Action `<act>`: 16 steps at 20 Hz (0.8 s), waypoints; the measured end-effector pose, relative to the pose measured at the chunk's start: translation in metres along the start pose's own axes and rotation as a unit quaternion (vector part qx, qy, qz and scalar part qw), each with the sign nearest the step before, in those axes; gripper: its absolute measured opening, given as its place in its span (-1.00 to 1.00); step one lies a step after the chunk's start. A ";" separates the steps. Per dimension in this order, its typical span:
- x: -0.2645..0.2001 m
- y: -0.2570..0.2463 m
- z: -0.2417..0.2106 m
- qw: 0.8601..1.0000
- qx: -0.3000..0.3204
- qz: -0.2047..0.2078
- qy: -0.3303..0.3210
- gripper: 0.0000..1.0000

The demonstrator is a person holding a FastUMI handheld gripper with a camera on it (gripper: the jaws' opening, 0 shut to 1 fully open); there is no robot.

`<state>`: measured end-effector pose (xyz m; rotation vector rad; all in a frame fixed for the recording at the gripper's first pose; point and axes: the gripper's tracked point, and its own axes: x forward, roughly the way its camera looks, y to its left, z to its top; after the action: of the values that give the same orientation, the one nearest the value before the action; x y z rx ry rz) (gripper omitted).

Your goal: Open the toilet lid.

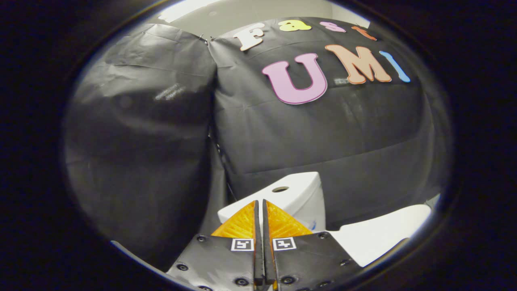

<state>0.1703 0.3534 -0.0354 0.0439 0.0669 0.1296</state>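
Observation:
A white toilet tank with a round hole in its top stands just beyond my fingertips, against the black cloth wall. To the right of the fingers lies a flat white surface that looks like the toilet lid, lying down; its far end is cut off. My gripper is shut, its two fingers pressed together with nothing between them. The fingertips point at the near left corner of the tank, and I cannot tell whether they touch it.
Black cloth walls close the booth behind and to the left of the toilet, meeting at a corner seam just left of the tank. A pale ceiling shows above the cloth.

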 end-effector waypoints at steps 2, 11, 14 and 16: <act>-0.015 -0.039 0.013 0.999 -0.019 -0.025 -0.006 -0.91; -0.111 -0.242 0.063 0.988 -0.071 -0.139 -0.011 -0.88; -0.143 -0.290 0.066 0.983 -0.073 -0.171 -0.007 -0.82; -0.164 -0.313 0.062 0.980 -0.077 -0.181 -0.004 -0.71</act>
<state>0.0527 0.0197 0.0222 -0.1219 0.0558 -0.2298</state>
